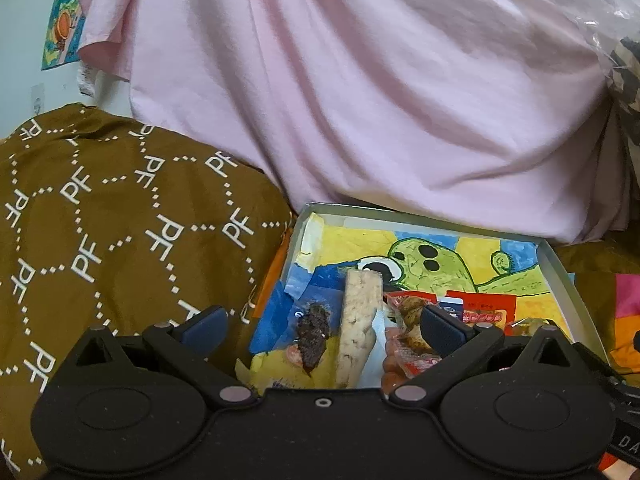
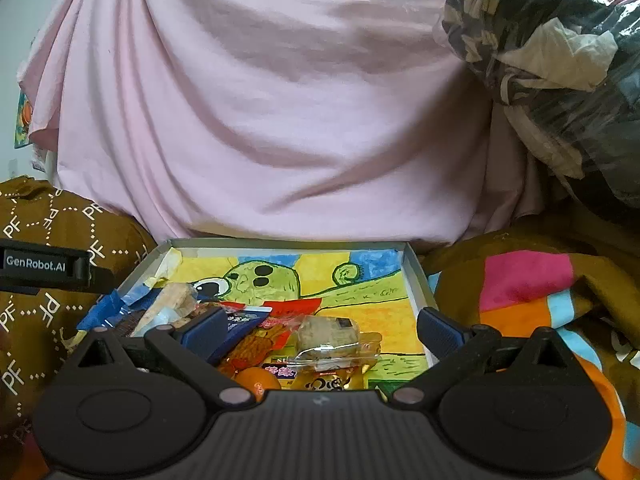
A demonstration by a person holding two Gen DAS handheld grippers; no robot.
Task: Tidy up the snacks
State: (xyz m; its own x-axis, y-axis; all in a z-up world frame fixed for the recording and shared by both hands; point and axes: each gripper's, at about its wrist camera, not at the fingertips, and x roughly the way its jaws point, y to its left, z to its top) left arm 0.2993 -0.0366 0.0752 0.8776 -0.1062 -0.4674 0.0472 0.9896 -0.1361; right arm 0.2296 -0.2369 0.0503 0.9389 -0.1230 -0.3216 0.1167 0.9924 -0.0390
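A shallow grey box (image 1: 554, 262) lined with a green cartoon drawing holds several snacks. In the left wrist view a pale rice-cracker bar (image 1: 360, 320), a dark brownie-like piece (image 1: 316, 334), a blue wrapper (image 1: 280, 316) and red sausage packs (image 1: 480, 308) lie in it. My left gripper (image 1: 324, 326) is open and empty above them. In the right wrist view the box (image 2: 416, 276) holds a clear-wrapped pastry (image 2: 328, 336), a blue pack (image 2: 240, 322), a pale bar (image 2: 172, 300) and an orange ball (image 2: 256, 380). My right gripper (image 2: 320, 330) is open and empty above the pastry.
The box lies on a brown "PF" patterned quilt (image 1: 100, 220). A pink sheet (image 1: 340, 80) rises behind it. A plastic-wrapped dark bundle (image 2: 552, 60) sits at the upper right. A colourful patchwork cloth (image 2: 528, 284) lies right of the box. The left gripper's body (image 2: 44, 266) shows at the left.
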